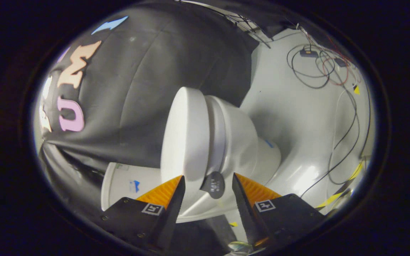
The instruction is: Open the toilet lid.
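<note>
The view is rolled sideways. A white toilet lies just ahead of my fingers, and its lid rests down on the seat. A dark round tab sticks out from the lid's near edge. My gripper is open, with the tab between the two fingertips and a gap on each side. One fingertip lies over the lid's edge, the other beside the bowl. Neither finger presses on the tab.
The white tank with blue marks sits behind the lid, against the black cloth wall. Beyond the bowl the white floor carries loose black and red cables and yellow-black tape.
</note>
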The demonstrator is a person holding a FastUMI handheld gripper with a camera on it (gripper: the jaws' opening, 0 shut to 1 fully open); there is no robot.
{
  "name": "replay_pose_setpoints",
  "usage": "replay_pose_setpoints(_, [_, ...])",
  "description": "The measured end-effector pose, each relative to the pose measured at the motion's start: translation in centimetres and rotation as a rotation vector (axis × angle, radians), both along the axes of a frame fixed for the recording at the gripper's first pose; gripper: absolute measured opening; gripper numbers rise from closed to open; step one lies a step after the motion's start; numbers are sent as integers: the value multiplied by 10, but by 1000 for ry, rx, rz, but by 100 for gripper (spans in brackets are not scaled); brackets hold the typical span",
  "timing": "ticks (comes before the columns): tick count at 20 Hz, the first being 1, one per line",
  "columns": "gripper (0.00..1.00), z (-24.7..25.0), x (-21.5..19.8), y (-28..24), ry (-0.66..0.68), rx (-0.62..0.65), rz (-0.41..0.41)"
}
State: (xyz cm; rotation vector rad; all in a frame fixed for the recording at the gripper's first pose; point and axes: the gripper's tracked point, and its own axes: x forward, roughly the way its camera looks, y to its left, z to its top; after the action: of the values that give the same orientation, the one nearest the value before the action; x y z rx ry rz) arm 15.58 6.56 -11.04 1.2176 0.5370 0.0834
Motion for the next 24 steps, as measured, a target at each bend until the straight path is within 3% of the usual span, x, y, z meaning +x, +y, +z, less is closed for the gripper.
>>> replay_pose_setpoints(2, [40, -29, -4, -18, 89, -54, -64])
replay_pose_setpoints(3, [21, -21, 3, -13, 49, 15, -69])
replay_pose_setpoints(5, [4, -8, 7, -8, 4, 118, -69])
replay_pose_setpoints(11, [4, -8, 7, -4, -45, 45, -17])
replay_pose_setpoints(12, [4, 10, -27, -29, -39, 64, -19])
replay_pose_setpoints(13, [1, -8, 11, -3, -48, 66, -30])
replay_pose_setpoints(24, [1, 8, 4, -5, 0, -24, -49])
